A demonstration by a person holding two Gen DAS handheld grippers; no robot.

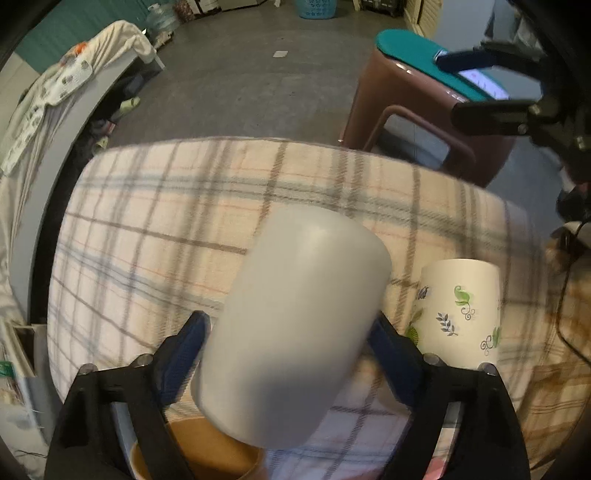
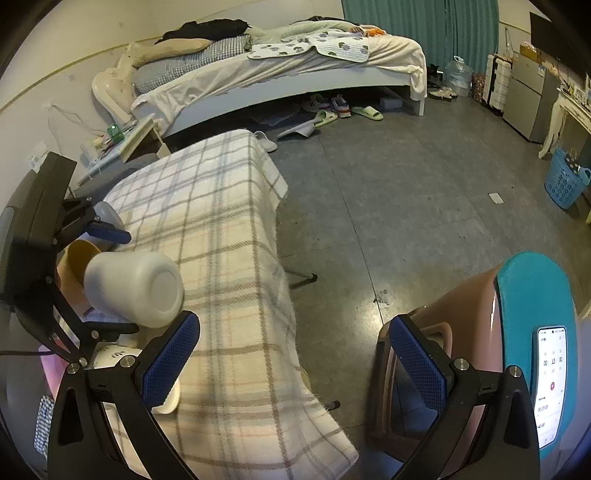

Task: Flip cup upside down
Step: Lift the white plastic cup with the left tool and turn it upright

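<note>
Covering a low table: a plaid cloth (image 2: 221, 236), cream with brown, grey and orange lines, soft and woolly, hanging over the edges; lying beyond it, a grey, slightly glossy floor (image 2: 406, 206); standing along the far wall, one bed (image 2: 295, 74) with rumpled pale sheets, several shoes and slippers showing underneath; hanging behind, a teal curtain (image 2: 417, 33); sitting near the right edge, one blue latticed basket (image 2: 563, 181); standing just beside the table, one brown plastic stool (image 1: 413, 122) with a teal top, one lit phone (image 2: 550, 384) lying on it.

Counting cups, three in the left wrist view: one plain grey cup (image 1: 295, 325), smooth, matte, cylindrical with rounded base; one white cup (image 1: 461, 310) printed with green and blue leaves; one tan cup (image 1: 207, 450), only partly showing at the bottom edge.

Pinching the grey cup across its sides, near the rim: the left gripper (image 1: 288, 358), blue ribbed pads pressing on both flanks; being held clear of the cloth, tilted on its side, base pointing away from the gripper, just above the tan cup and near the white one.

Hovering over the gap between table and stool: the right gripper (image 2: 295, 365), jaws spread wide, blue textured pads touching nothing.
</note>
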